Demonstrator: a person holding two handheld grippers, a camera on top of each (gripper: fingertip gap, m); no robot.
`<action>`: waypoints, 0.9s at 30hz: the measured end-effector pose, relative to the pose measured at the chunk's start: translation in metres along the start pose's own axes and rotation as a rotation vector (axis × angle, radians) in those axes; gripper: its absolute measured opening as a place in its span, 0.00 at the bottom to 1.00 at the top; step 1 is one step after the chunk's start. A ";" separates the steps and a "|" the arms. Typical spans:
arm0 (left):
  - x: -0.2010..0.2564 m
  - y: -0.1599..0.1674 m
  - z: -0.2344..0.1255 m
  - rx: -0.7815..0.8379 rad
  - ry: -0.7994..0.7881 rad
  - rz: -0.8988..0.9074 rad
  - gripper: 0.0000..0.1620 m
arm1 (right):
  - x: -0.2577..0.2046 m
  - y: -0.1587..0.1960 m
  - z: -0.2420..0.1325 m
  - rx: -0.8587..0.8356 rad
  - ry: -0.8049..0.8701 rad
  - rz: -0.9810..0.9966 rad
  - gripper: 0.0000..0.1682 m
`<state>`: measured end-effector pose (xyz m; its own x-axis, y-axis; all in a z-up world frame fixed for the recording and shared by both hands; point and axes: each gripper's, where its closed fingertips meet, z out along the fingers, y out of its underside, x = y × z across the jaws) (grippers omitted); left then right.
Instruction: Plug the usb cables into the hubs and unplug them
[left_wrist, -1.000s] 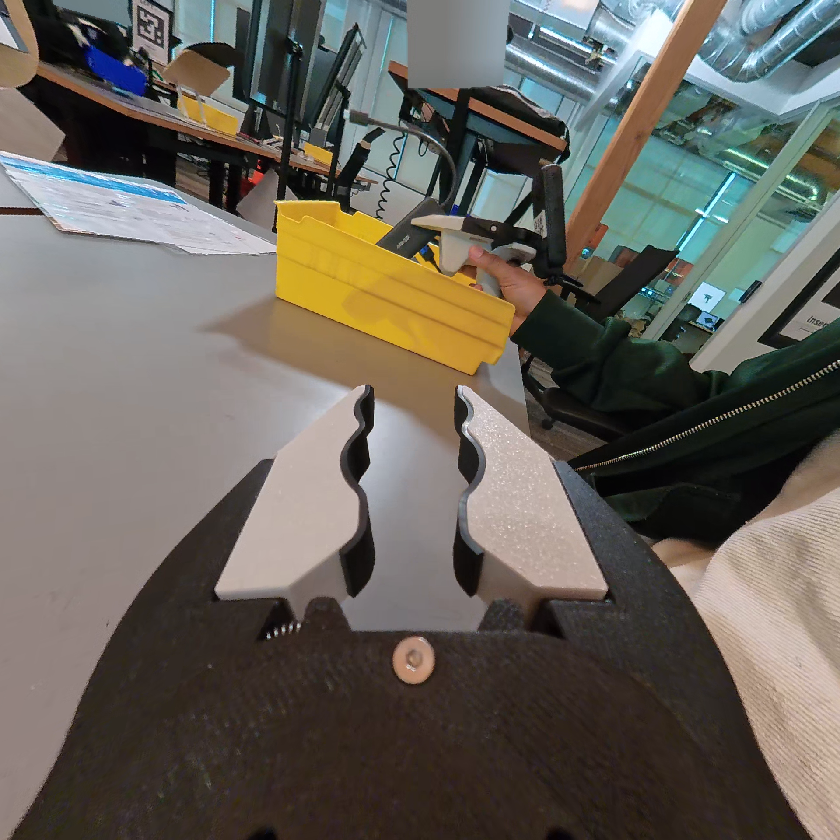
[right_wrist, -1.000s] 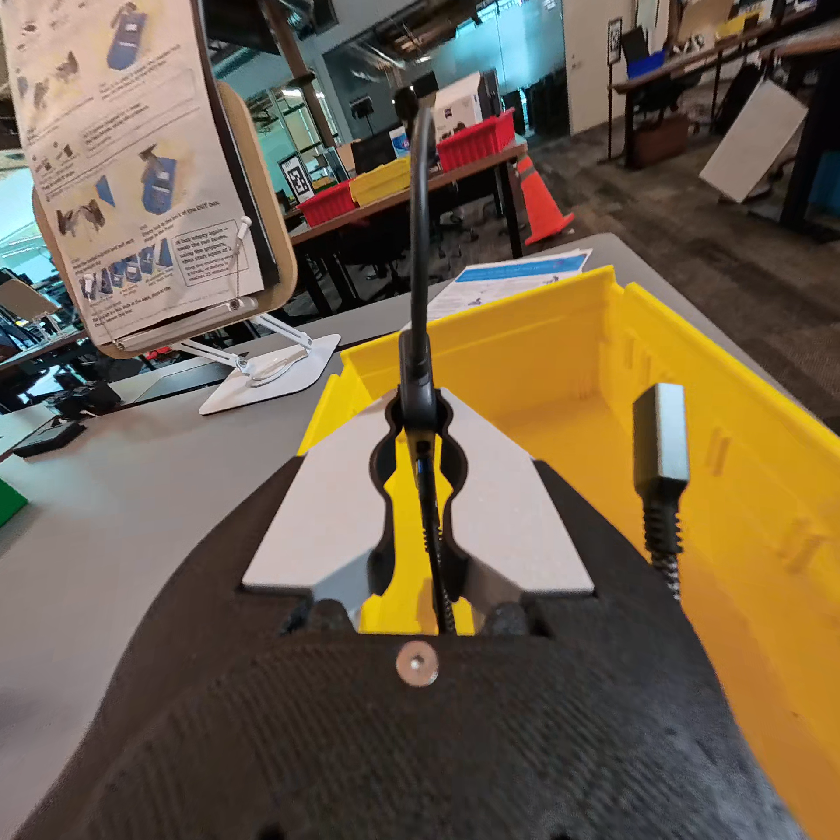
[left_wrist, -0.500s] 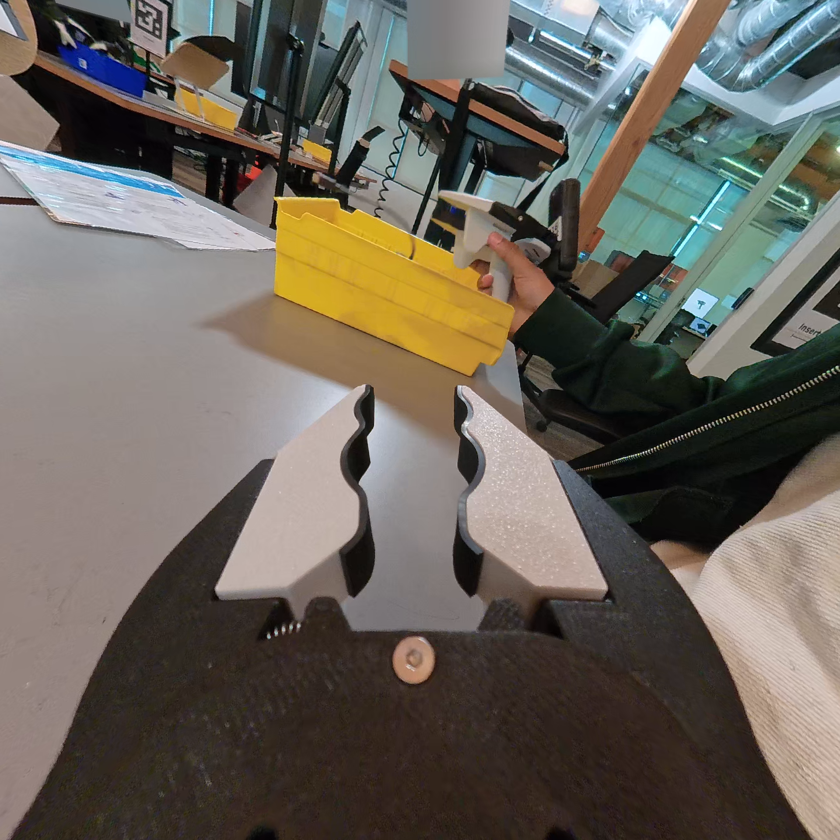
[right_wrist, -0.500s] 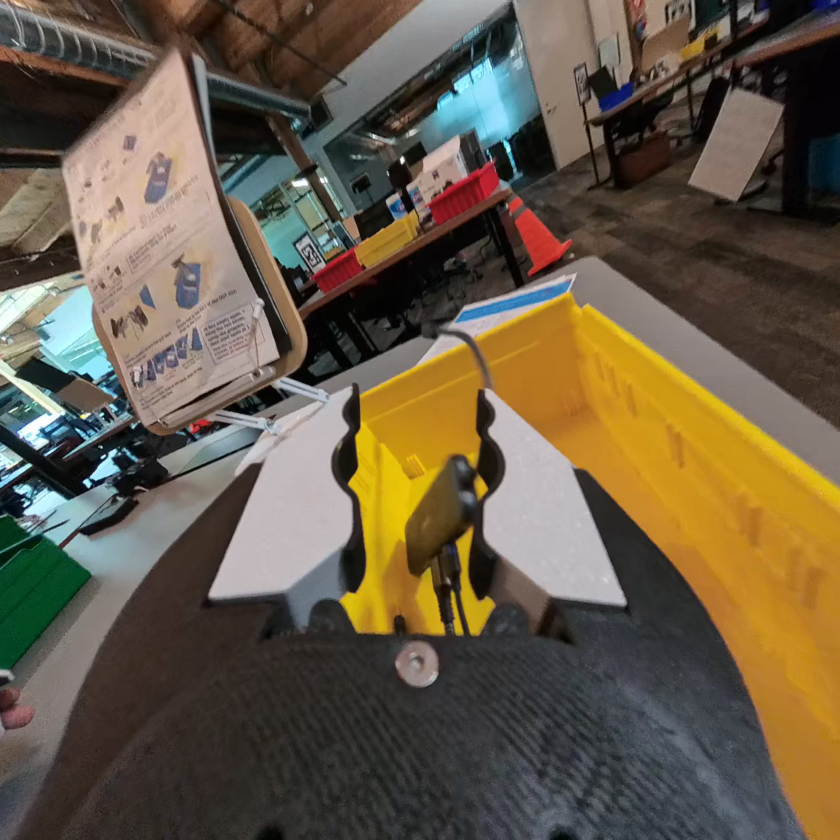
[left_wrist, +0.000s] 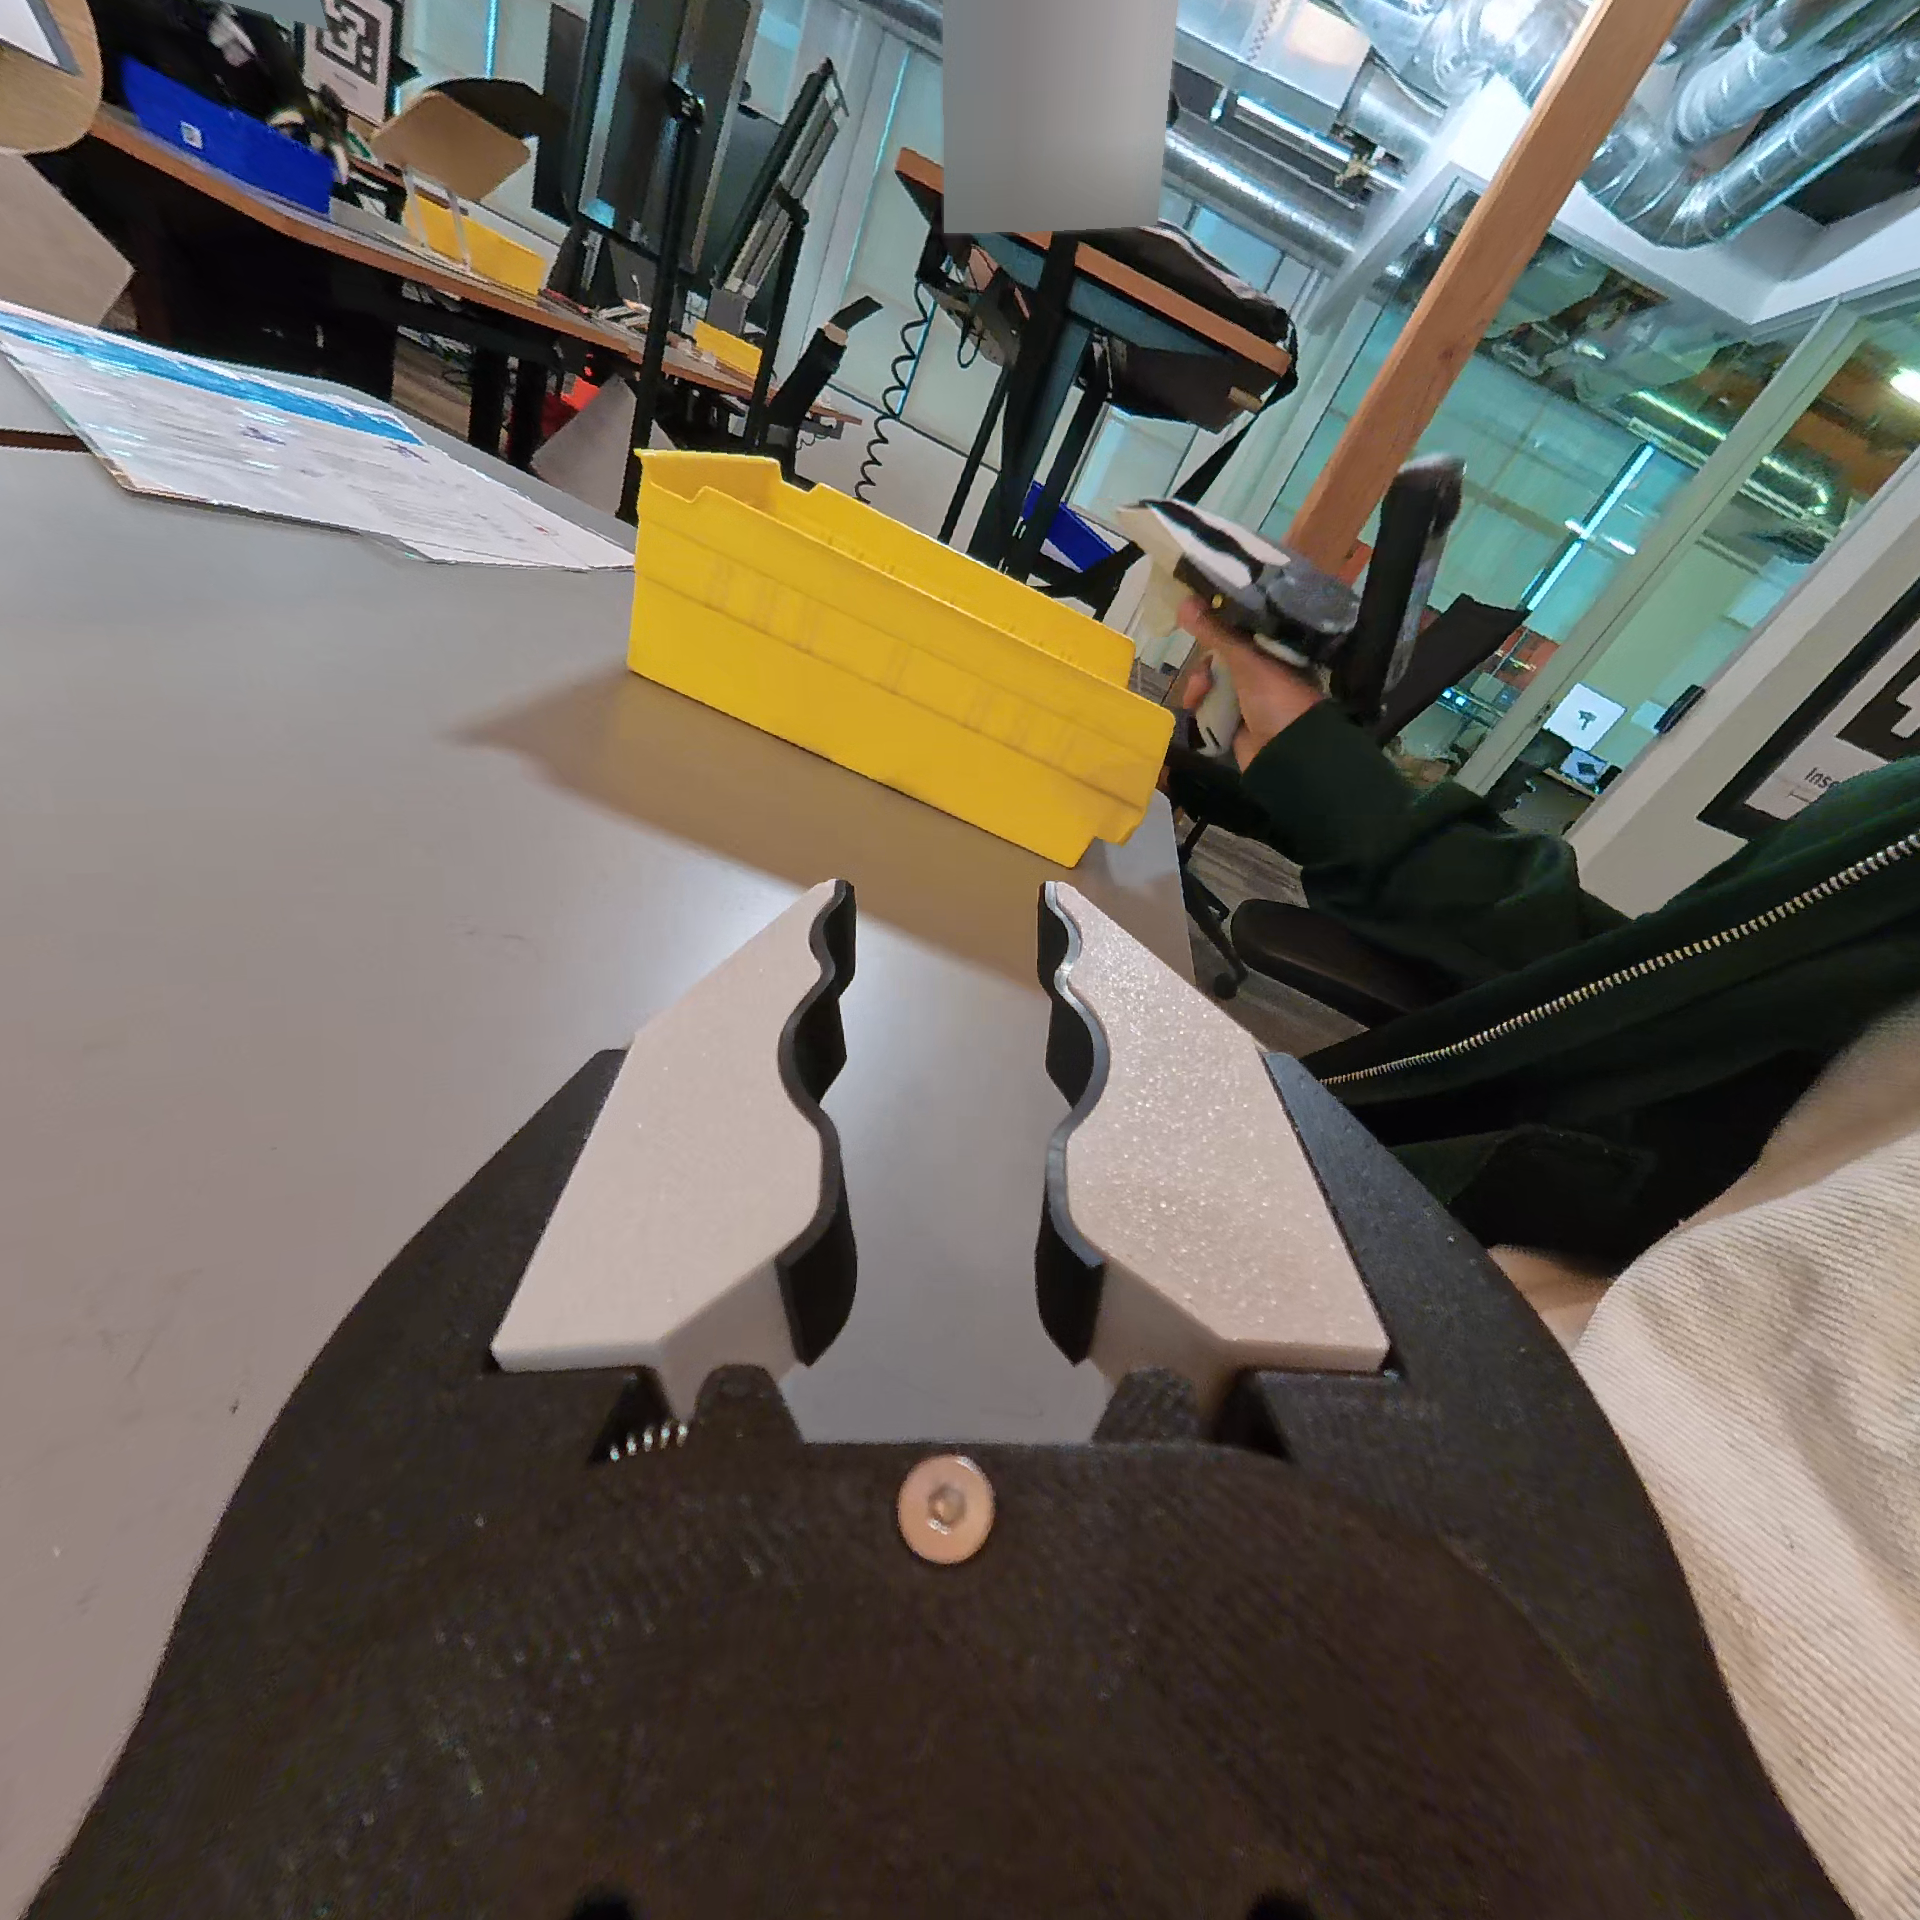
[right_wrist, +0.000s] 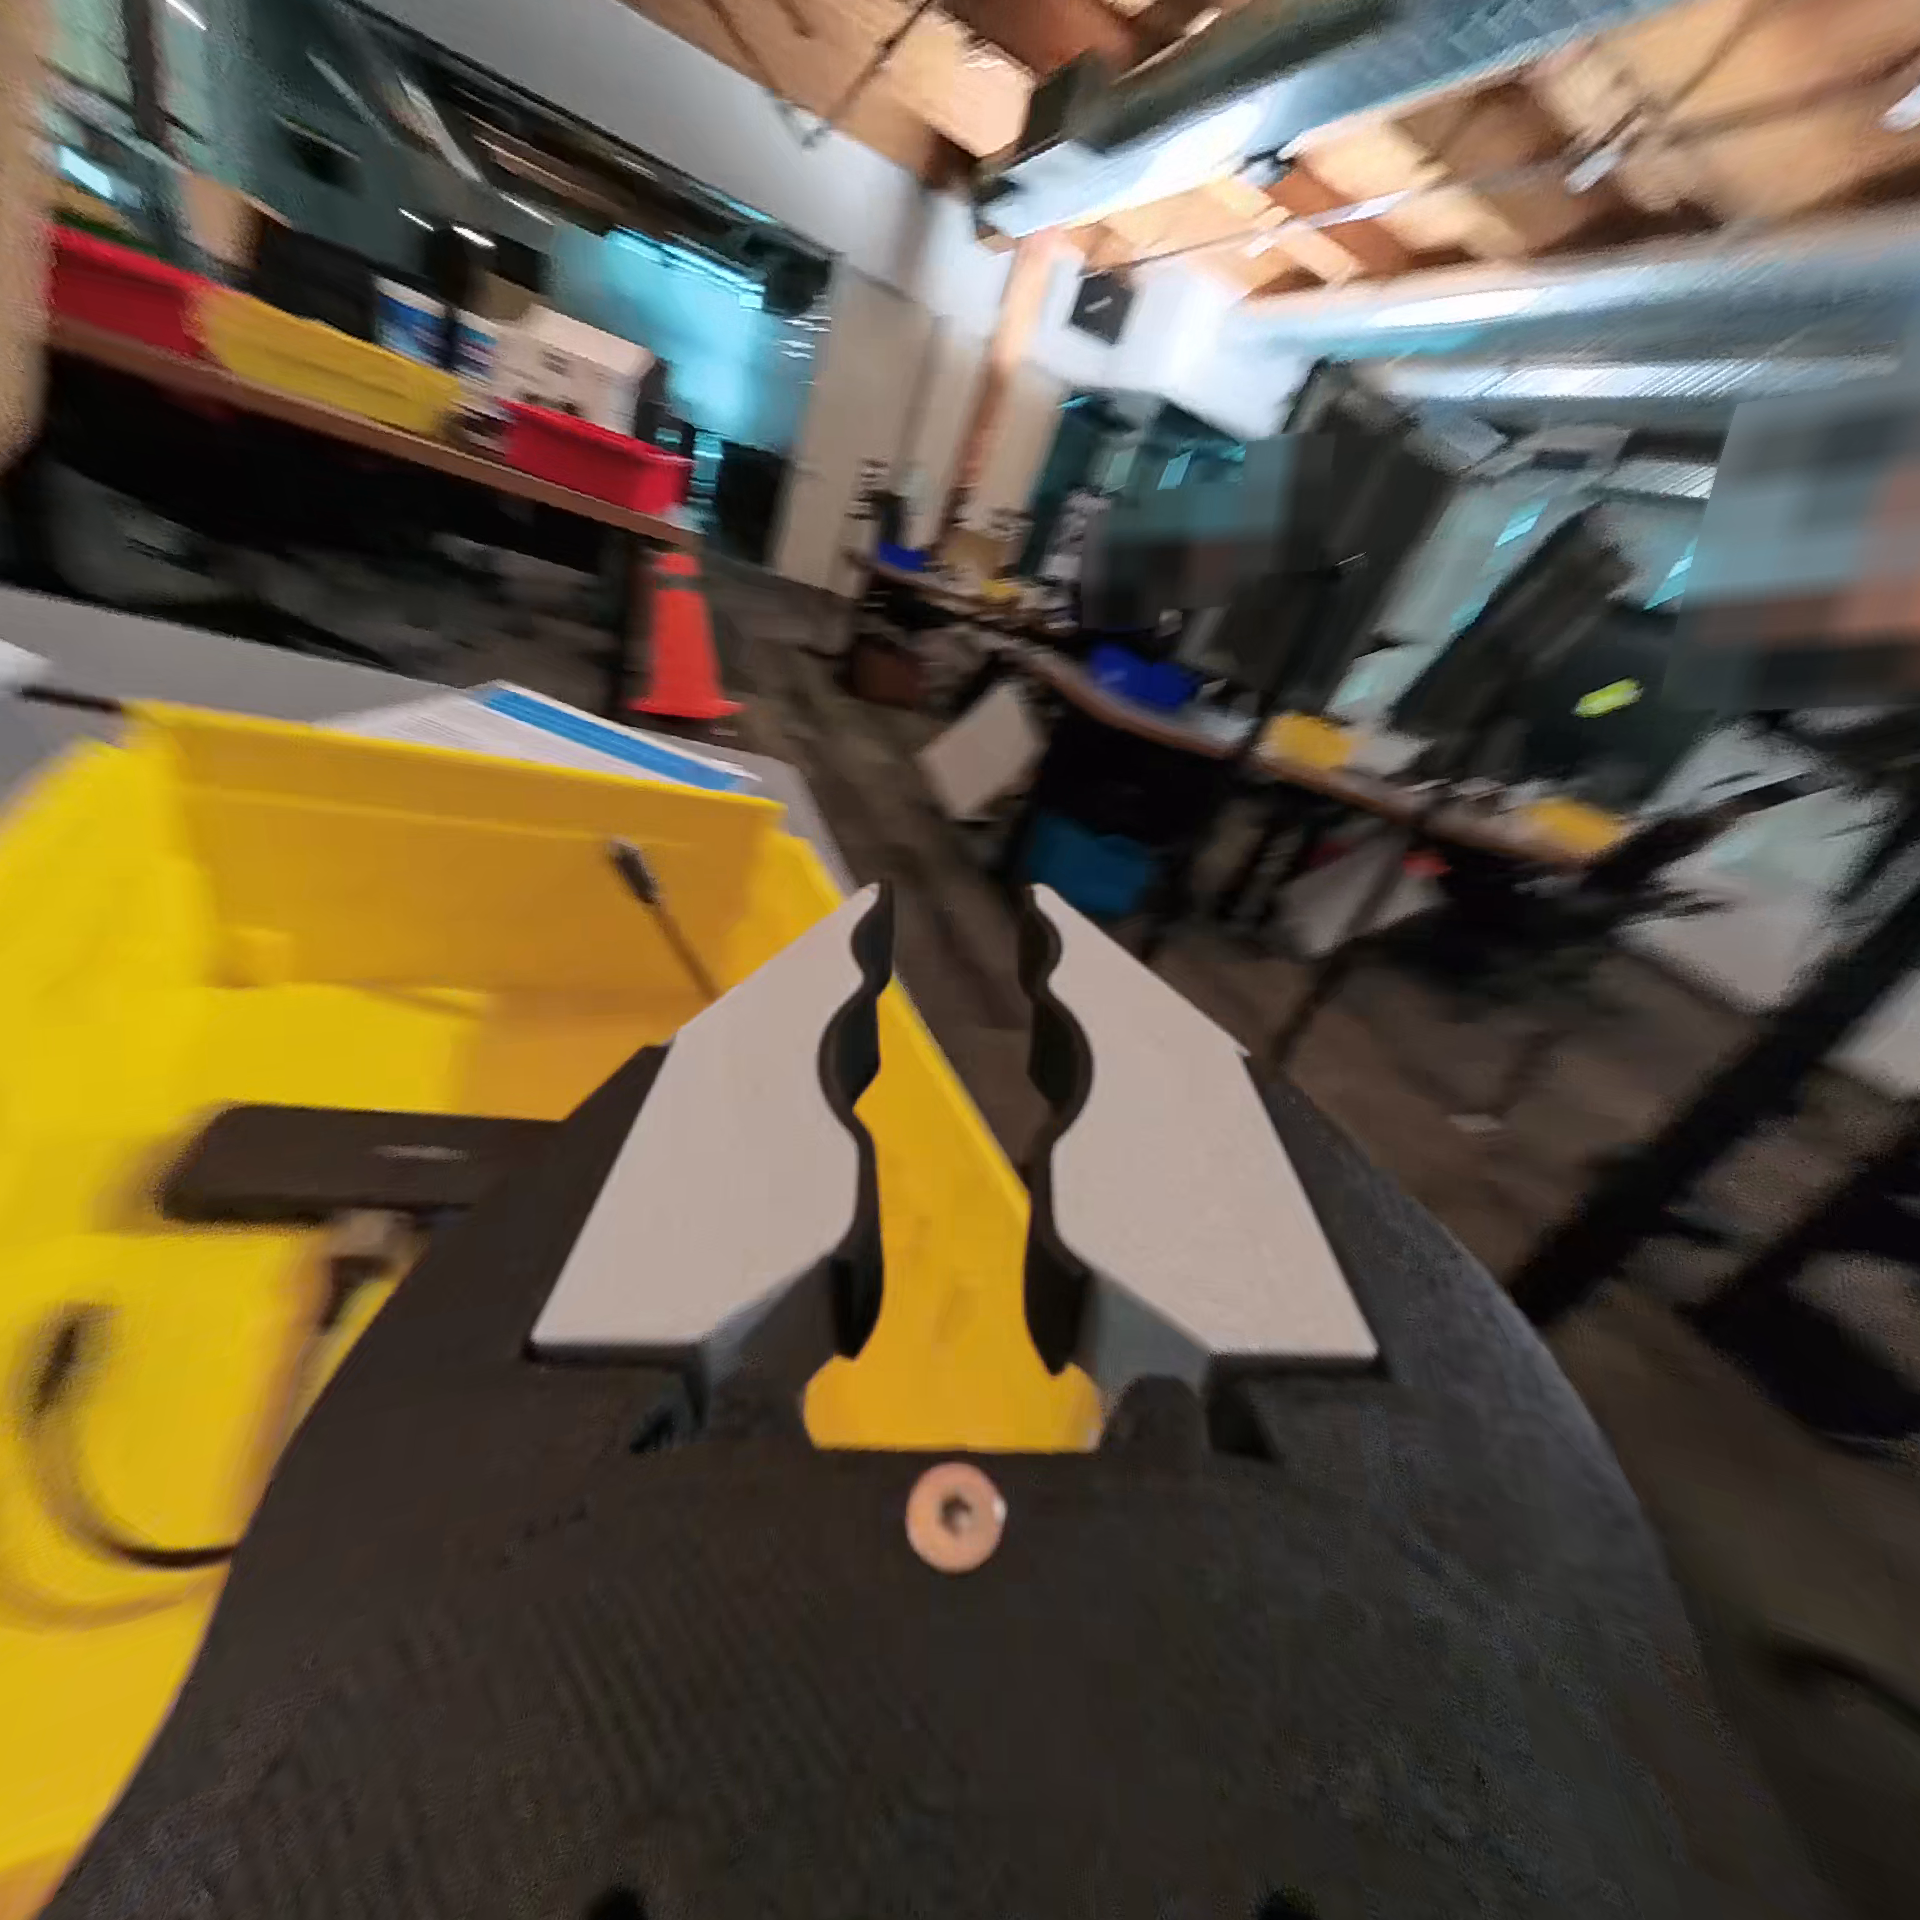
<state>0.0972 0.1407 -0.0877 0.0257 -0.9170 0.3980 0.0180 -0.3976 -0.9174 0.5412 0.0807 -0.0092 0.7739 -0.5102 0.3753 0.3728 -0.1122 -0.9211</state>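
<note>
A yellow bin (left_wrist: 883, 665) stands on the grey table (left_wrist: 260, 883). My left gripper (left_wrist: 940, 899) is open and empty, low over the table, well short of the bin. My right gripper (right_wrist: 956, 904) is open and empty, over the bin's right wall (right_wrist: 935, 1091); it also shows held in a hand past the bin's right end in the left wrist view (left_wrist: 1226, 582). Inside the bin lie a dark hub (right_wrist: 343, 1158) and a black cable with a plug (right_wrist: 649, 904). The right wrist view is blurred.
A printed sheet (left_wrist: 281, 447) lies on the table behind the bin. A person's green sleeve (left_wrist: 1455, 862) and light trousers (left_wrist: 1714, 1403) are at the right. The table's edge runs just right of the bin. An orange cone (right_wrist: 681, 644) stands on the floor beyond.
My right gripper opened, let go of the cable and hub, which dropped into the bin, then swung right and away. My left gripper has not moved.
</note>
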 end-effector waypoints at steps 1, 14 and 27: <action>0.000 0.000 0.000 0.001 0.001 -0.004 0.20 | 0.009 0.007 -0.004 -0.003 0.056 -0.082 0.13; -0.003 -0.001 -0.001 0.013 0.009 -0.059 0.19 | 0.020 0.084 0.005 -0.243 -0.040 0.298 0.53; -0.002 0.000 0.000 0.011 0.022 -0.085 0.19 | -0.027 0.128 0.013 -0.494 -0.149 0.408 0.46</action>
<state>0.0975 0.1421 -0.0888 0.0016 -0.8803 0.4744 0.0297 -0.4741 -0.8800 0.5750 0.0913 -0.1363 0.8794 -0.4747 -0.0363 -0.2168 -0.3312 -0.9183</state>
